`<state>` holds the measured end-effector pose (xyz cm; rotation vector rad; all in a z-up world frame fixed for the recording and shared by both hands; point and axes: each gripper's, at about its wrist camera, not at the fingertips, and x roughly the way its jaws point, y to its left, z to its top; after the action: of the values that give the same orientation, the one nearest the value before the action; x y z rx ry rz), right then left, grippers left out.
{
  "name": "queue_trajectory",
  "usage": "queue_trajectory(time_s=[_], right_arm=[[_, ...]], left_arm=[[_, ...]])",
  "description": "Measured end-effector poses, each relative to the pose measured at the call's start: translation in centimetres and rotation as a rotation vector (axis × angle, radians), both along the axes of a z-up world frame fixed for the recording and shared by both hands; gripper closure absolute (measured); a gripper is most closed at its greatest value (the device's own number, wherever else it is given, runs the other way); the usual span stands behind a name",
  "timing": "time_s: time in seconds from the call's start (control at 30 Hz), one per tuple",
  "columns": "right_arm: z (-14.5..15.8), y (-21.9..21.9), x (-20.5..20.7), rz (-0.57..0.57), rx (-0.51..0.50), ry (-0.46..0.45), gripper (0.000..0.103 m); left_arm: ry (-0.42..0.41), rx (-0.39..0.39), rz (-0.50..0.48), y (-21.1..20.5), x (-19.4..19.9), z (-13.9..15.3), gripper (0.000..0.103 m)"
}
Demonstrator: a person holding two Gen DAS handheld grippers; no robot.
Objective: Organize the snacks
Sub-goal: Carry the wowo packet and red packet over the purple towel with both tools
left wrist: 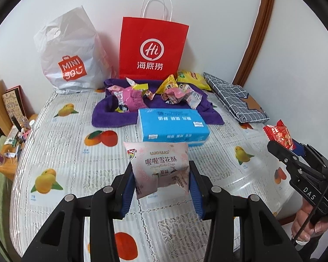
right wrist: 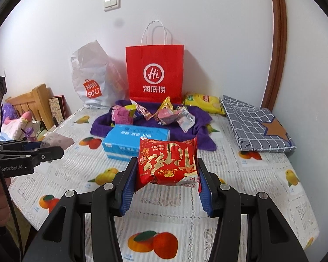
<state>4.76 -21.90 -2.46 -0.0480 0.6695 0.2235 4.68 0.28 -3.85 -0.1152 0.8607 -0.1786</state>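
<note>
My left gripper (left wrist: 161, 170) is shut on a pale pink snack packet (left wrist: 160, 168) and holds it above the table. It also shows at the left of the right wrist view (right wrist: 54, 150). My right gripper (right wrist: 166, 168) is shut on a red snack packet (right wrist: 168, 160), also seen at the right of the left wrist view (left wrist: 278, 135). Several loose snack packets (left wrist: 153, 93) lie on a purple towel (left wrist: 111, 118) behind a blue tissue pack (left wrist: 172, 126). A yellow chip bag (right wrist: 204, 101) lies at the back right.
A red paper bag (left wrist: 153, 48) and a white Miniso plastic bag (left wrist: 70, 54) stand against the wall. A folded checked cloth (right wrist: 258, 126) lies at the right. The table has a fruit-print cover (left wrist: 65, 152). A cluttered shelf (left wrist: 8, 135) sits beyond the left edge.
</note>
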Motion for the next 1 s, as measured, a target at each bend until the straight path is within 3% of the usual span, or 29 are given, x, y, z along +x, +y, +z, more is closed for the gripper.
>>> queue_trajectory(time_s=[0.53,0.77,1.0], right_arm=[[4.7,2.0,7.3,0.018,-0.015,-0.054,0.053],[6.9,3.5,12.9,0.053,0.005,-0.081,0.053],[7.0,4.4,18.2,0.076,0.0,-0.078,0.053]], left_arm=[[-0.068,0.013,-0.004,0.6,5.8,5.0,0.06],[-0.08,0.008,0.009,1.8,10.8,6.3,0.06],[-0.078,0.027,0.018,2.0,15.9,6.7,0.06]])
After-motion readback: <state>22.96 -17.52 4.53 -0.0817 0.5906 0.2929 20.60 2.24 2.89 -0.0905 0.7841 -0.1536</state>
